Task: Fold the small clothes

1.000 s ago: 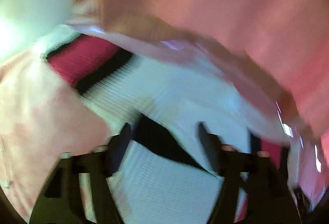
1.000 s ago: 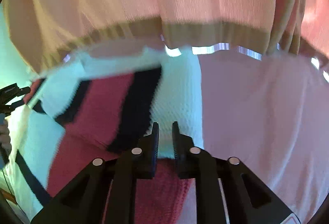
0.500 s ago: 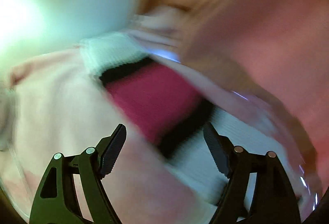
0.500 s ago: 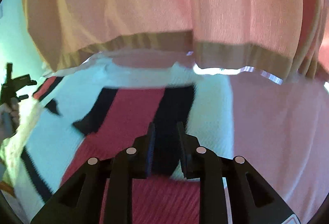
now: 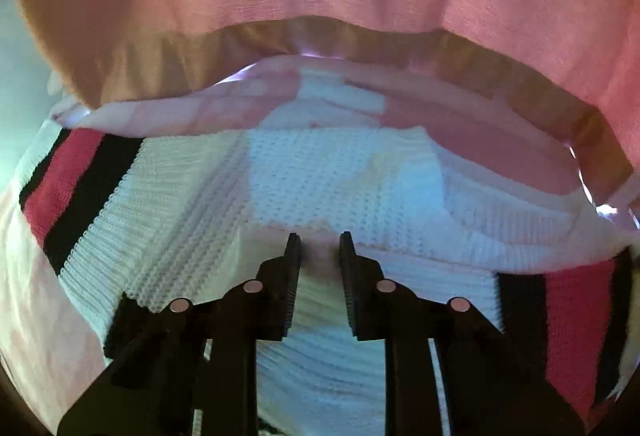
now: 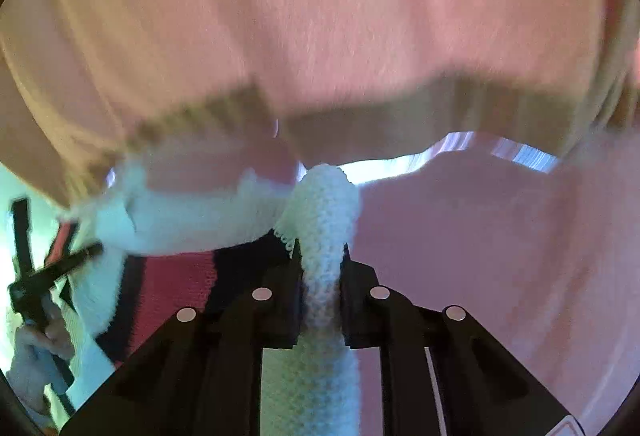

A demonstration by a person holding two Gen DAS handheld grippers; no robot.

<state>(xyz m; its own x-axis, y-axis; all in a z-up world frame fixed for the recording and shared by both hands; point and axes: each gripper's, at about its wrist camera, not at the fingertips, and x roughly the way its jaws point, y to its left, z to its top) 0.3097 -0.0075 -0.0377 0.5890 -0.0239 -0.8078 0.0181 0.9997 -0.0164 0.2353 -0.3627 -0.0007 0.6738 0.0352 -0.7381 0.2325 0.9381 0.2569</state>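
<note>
A small white knit sweater [image 5: 320,172] with red and black stripes lies on a pale pink cloth. My left gripper [image 5: 320,248] is over its white middle, jaws nearly closed on a fold of the white knit. My right gripper [image 6: 320,256] is shut on a bunched white edge of the sweater [image 6: 324,204] and lifts it. The red and black stripes [image 6: 176,284] show to the left of the right gripper. The left gripper [image 6: 36,276] and the hand holding it appear at the far left of the right wrist view.
The pink cloth [image 6: 500,256] covers the surface to the right. A pink curtain with a tan hem [image 5: 360,40] hangs across the back of both views [image 6: 360,36]. A pale wall [image 5: 16,56] shows at far left.
My left gripper swung back over the sweater's white middle and went from wide open to nearly closed on the knit. My right gripper lifted the sweater's edge so it bunches upward.
</note>
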